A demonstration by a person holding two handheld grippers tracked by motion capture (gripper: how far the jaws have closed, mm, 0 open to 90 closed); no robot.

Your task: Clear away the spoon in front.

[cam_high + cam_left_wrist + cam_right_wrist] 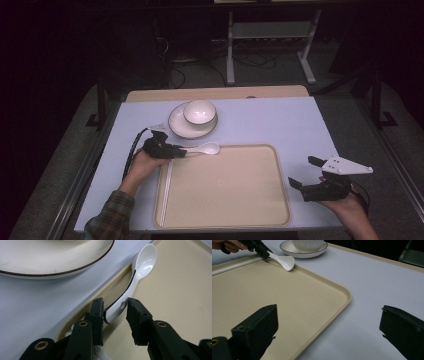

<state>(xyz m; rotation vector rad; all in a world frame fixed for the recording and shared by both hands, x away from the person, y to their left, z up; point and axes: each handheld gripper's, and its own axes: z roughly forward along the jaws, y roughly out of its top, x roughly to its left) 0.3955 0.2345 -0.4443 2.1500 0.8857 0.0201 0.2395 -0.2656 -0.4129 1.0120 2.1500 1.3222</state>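
Here the left hand-held gripper (115,311) is letting go of the white spoon (135,277), its narrow jaws straddling the handle, which is lying on the tray (225,200) rim. The right hand-held gripper (329,332) is hovering wide and empty. Next, probably, backing the left one away without nudging the spoon.

left gripper (181,151) at spoon (205,148) on tray (225,210).

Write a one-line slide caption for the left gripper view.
Left gripper with jaws astride the white spoon's handle on the tray rim, beside a dark-rimmed plate.
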